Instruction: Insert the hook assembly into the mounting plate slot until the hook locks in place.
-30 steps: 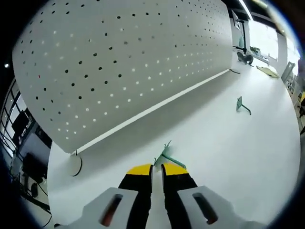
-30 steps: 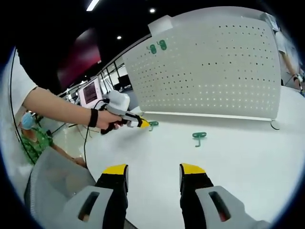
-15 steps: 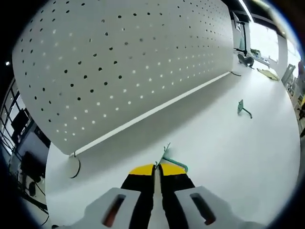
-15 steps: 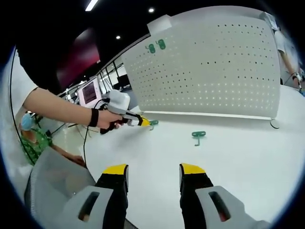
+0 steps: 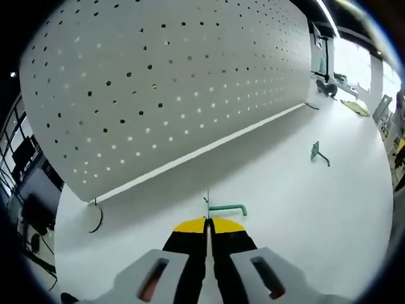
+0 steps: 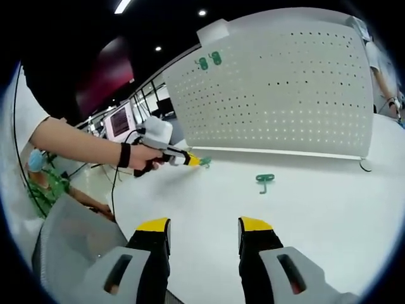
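Note:
A green hook (image 5: pixel 223 207) sticks out from between the yellow tips of my left gripper (image 5: pixel 207 223), which is shut on it just above the white table. The white pegboard (image 5: pixel 164 82) stands upright close ahead. In the right gripper view the left gripper (image 6: pixel 195 162) holds that hook (image 6: pixel 204 162) near the pegboard's (image 6: pixel 285 88) lower left corner. A second green hook (image 6: pixel 264 180) lies on the table, also seen as the hook (image 5: pixel 318 153) at right. Two green hooks (image 6: pixel 209 61) hang at the board's top left. My right gripper (image 6: pixel 204 224) is open over bare table.
A person's arm and hand (image 6: pixel 95 149) hold the left gripper. A round white foot (image 5: pixel 92 218) props the board's end. Another person in green (image 6: pixel 44 180) sits at far left. Clutter lies at the far end of the table (image 5: pixel 345 82).
The left gripper has closed fully on the green hook and lifted it, turning it so its arm points right. The right gripper has stayed put.

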Demonstrator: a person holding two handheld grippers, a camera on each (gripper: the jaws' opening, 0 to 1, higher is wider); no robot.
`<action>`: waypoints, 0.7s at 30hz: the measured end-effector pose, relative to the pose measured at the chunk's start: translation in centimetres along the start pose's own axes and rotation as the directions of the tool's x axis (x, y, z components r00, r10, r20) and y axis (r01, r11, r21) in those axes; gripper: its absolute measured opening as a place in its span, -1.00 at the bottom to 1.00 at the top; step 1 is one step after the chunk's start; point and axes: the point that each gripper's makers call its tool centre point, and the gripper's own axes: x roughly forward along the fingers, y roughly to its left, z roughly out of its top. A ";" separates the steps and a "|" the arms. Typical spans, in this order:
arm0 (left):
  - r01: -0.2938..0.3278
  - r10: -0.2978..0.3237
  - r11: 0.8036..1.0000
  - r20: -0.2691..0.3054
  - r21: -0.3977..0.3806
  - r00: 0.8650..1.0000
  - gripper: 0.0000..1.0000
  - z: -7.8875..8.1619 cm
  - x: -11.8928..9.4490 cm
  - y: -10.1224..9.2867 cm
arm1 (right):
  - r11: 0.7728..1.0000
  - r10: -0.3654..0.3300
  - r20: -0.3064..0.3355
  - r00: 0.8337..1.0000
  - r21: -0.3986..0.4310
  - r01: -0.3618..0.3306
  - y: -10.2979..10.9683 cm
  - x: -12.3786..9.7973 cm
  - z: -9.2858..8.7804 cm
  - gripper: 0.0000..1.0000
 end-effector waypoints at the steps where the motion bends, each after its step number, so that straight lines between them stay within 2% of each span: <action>1: 0.001 -0.001 1.000 -0.001 0.004 1.000 -0.97 0.0 -0.1 -0.1 | 1.000 0.000 0.001 1.000 0.001 0.000 0.0 0.0 0.0 -0.15; 9: 0.034 -0.034 0.999 0.026 0.001 0.999 -0.97 0.7 -0.9 -1.1 | 1.000 0.012 -0.002 1.000 -0.007 -0.012 0.3 0.0 0.0 -0.15; 12: 0.042 -0.041 0.998 0.041 -0.037 0.998 -0.97 1.0 -1.3 -1.2 | 1.000 0.016 -0.003 1.000 -0.008 -0.016 0.4 0.1 0.0 -0.15; 21: 0.065 -0.061 0.995 0.066 -0.071 0.996 -0.97 1.7 -2.5 -1.8 | 0.999 0.028 -0.006 1.000 -0.017 -0.028 0.8 0.1 0.0 -0.15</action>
